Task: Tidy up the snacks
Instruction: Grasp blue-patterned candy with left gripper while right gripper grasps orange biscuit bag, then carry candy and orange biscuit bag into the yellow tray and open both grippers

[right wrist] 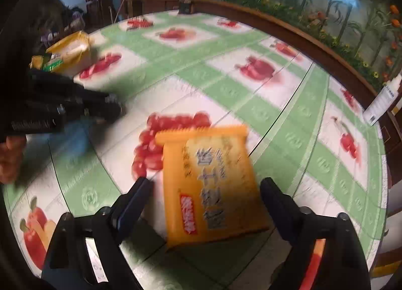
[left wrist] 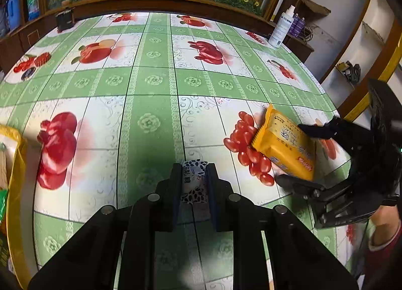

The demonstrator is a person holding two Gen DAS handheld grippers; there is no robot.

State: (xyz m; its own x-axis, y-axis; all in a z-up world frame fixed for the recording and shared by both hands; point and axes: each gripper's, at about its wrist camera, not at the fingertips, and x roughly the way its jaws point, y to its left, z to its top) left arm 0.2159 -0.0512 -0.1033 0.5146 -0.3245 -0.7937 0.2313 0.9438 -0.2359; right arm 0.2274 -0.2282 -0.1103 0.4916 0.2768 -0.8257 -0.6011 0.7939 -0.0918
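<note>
Candy, a small black-and-white wrapped piece, sits clamped between the closed jaws of the left gripper above the counter. From the right wrist, the right gripper spreads its jaws wide around an orange snack packet lying flat near the counter's right edge, pads apart from it.

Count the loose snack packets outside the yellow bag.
2: a small patterned candy clamped in the left gripper, and an orange packet on the tablecloth between the open right gripper fingers. Others may be hidden.
</note>
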